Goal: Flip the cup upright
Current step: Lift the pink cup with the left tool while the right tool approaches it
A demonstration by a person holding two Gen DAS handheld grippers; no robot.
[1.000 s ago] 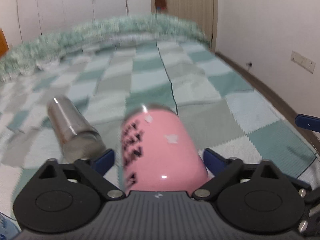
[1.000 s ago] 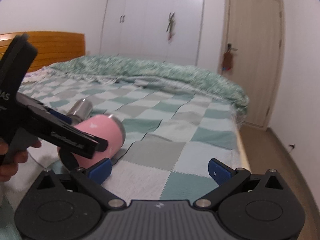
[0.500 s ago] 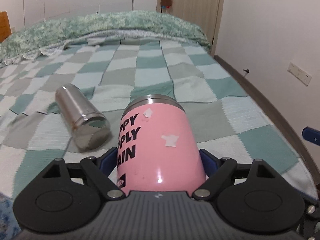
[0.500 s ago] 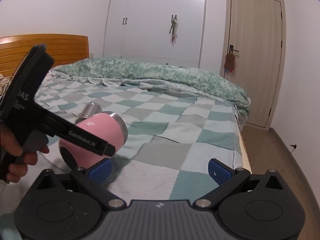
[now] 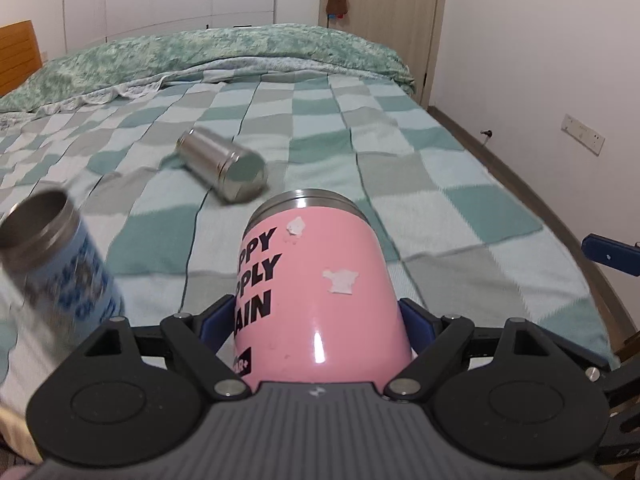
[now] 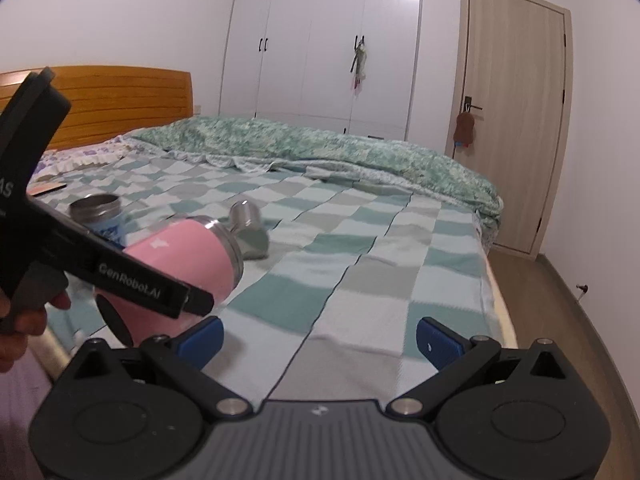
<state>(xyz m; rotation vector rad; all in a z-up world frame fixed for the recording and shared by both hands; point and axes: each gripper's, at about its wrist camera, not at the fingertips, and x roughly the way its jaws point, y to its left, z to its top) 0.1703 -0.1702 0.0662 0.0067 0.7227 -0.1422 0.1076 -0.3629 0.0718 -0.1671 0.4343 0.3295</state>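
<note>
Since half a second ago the left gripper [image 5: 318, 316] has swung the pink steel-rimmed cup with black lettering [image 5: 316, 292] further from the lying plain steel cup [image 5: 224, 166], and a blue-printed steel cup [image 5: 52, 256], blurred, has come into sight at left. The jaws clamp the pink cup near its base, tilted above the checked green bed cover [image 5: 400, 160]; the lettering is partly cut off. The right gripper [image 6: 318, 338] hangs wide open, holding nothing.
</note>
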